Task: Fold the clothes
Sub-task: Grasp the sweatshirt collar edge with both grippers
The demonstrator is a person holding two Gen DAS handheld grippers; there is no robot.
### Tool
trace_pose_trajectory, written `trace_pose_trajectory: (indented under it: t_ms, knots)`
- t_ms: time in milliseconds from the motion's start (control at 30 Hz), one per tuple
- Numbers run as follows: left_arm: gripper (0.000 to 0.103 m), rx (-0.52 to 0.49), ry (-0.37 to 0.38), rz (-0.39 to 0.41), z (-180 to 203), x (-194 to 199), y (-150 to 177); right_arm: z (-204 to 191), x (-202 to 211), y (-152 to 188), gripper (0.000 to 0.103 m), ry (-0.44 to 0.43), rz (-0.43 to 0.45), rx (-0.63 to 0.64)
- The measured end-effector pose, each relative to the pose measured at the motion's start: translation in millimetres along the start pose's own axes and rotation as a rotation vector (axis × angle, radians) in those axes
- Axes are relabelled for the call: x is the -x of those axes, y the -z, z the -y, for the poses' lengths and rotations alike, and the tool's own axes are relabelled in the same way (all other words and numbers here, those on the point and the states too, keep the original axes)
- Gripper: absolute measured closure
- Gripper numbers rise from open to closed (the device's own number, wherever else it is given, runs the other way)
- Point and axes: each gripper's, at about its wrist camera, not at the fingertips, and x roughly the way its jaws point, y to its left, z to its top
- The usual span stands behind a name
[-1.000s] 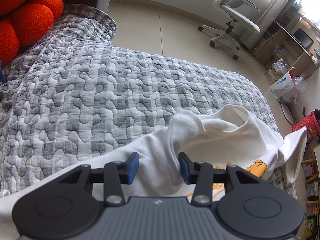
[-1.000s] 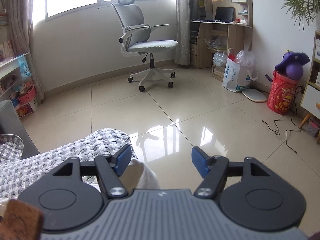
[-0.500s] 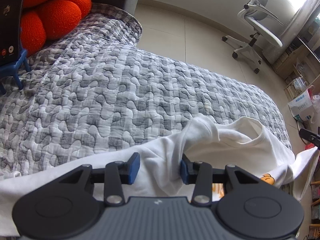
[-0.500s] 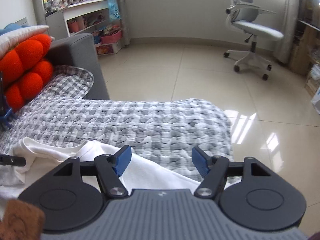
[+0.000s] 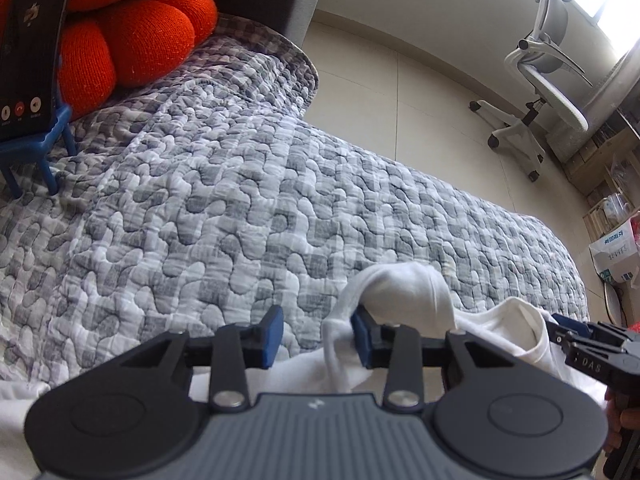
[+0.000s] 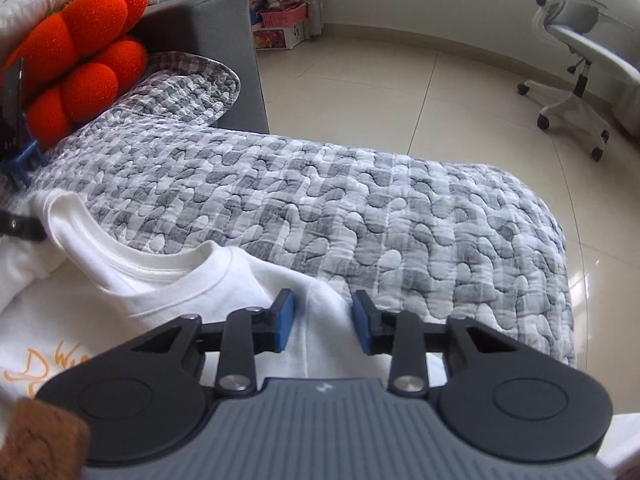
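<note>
A white T-shirt (image 6: 168, 280) with orange print lies on the grey patterned quilt (image 6: 360, 200); its ribbed collar faces the sofa back. My left gripper (image 5: 318, 338) is open, with a bunched fold of the shirt (image 5: 404, 288) draped over its right finger. My right gripper (image 6: 322, 322) is open, its jaws on either side of the shirt's shoulder fabric near the collar. The right gripper also shows at the right edge of the left wrist view (image 5: 592, 348).
Orange knot cushions (image 5: 132, 36) and a phone on a blue stand (image 5: 28, 52) sit at the sofa back. The quilt's edge drops to a tiled floor (image 6: 400, 88). An office chair (image 6: 580, 56) stands across the room.
My right gripper swung from facing the room down onto the shirt's shoulder. My left gripper moved toward the sofa back, lifting the shirt fold with it.
</note>
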Motion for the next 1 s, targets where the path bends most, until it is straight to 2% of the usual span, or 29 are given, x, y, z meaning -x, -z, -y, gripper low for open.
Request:
trace_pose_trajectory:
  t_ms: [33, 67, 133, 267, 367, 600, 800, 1000]
  knots:
    - [0.077, -0.002, 0.006, 0.002, -0.1, -1.5, -4.0, -1.3, 3.0, 0.6, 0.087, 0.009, 0.014, 0.001]
    - [0.084, -0.004, 0.011, 0.004, -0.1, -2.9, -8.1, -2.4, 6.0, 1.1, 0.091, 0.018, 0.029, 0.001]
    - [0.091, -0.018, 0.019, 0.017, 2.6, -4.1, -16.6, -0.2, 13.2, 2.1, 0.095, 0.049, 0.080, -0.024]
    - [0.095, -0.061, 0.026, 0.061, 10.0, -5.2, -32.4, 10.9, 25.6, -0.7, 0.096, 0.109, 0.190, -0.113]
    - [0.096, -0.092, 0.004, 0.088, 15.2, -11.6, -45.1, 16.3, 26.8, -6.8, 0.097, 0.137, 0.242, -0.162]
    - [0.096, -0.098, -0.031, 0.072, 10.0, -39.3, -74.5, 14.7, -4.1, -31.3, 0.097, 0.170, 0.242, -0.177]
    - [0.096, -0.080, -0.035, 0.086, 0.9, -64.4, -84.8, 17.6, -27.9, -53.9, 0.097, 0.176, 0.243, -0.184]
    - [0.095, -0.091, -0.031, 0.109, -1.8, -83.6, -88.0, 21.1, -59.6, -56.9, 0.097, 0.172, 0.181, -0.217]
